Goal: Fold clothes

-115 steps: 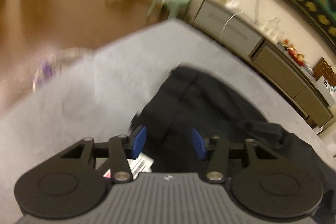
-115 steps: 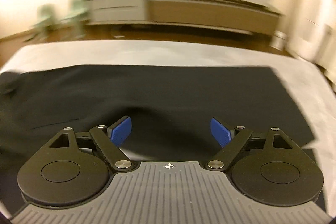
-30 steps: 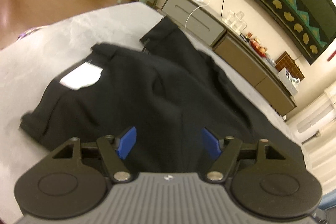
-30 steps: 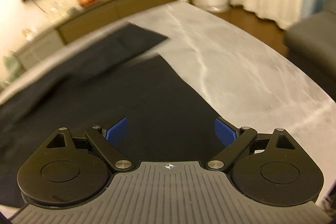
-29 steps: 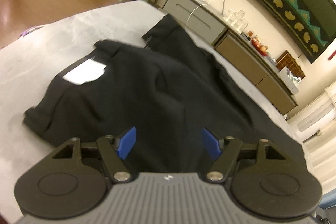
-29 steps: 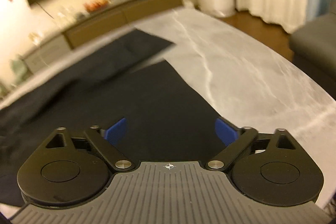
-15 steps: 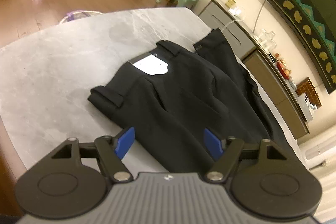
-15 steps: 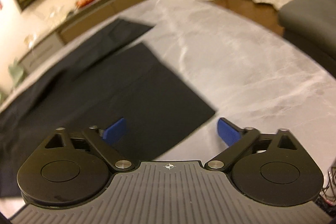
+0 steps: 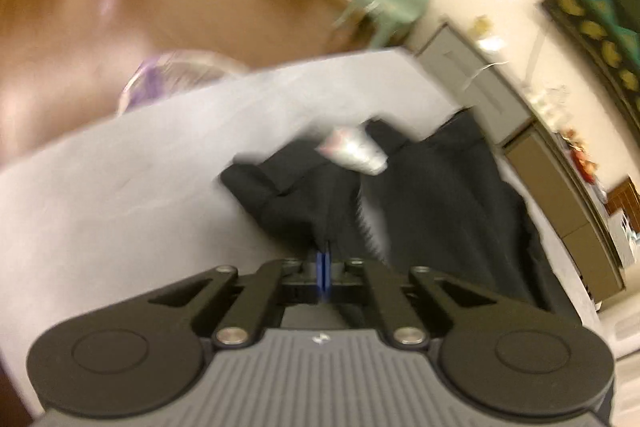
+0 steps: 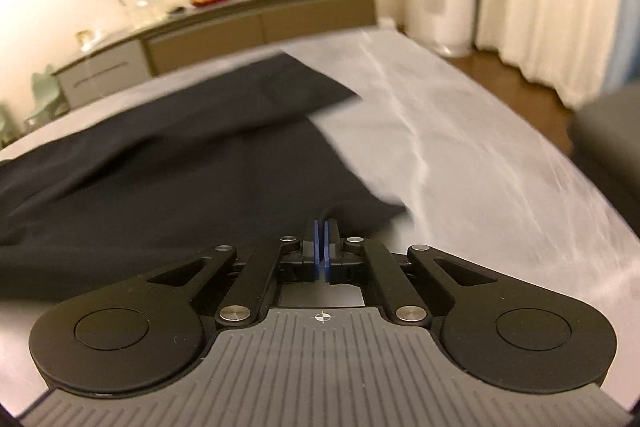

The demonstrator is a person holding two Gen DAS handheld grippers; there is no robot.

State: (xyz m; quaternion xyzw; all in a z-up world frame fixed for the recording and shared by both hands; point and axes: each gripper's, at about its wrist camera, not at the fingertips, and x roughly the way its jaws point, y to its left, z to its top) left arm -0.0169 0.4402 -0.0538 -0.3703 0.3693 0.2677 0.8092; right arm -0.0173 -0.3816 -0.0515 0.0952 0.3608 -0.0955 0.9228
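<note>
Two pairs of tongs, one garment. Black woven trousers (image 10: 168, 163) lie spread lengthwise across the pale grey marbled surface (image 10: 460, 131), waist end toward the left wrist view, leg hems toward the right.

Left tongs (image 9: 323, 269): blue pads brought fully together, pinched on the near edge of the dark cloth at the waist end (image 9: 304, 195); fabric rises in a small ridge straight into the pads. Picture blurred, so how deep the bite goes cannot be told. White sewn-in label (image 9: 352, 149) shows on the waistband, facing up, which suggests the inside of the band is turned out there.

Right tongs (image 10: 321, 247): pads likewise closed, with a small loop of black cloth humped up between them at the near corner of the hem end. Second leg (image 10: 280, 83) lies beyond, partly overlapping the first.

Reading: a grip at each end of the same long edge makes sense for carrying that edge across as one straight line, so the fold lands even. Fold not yet made; garment mostly flat.

Risk, as judged: thin pinches may slip once the cloth takes its own weight.
</note>
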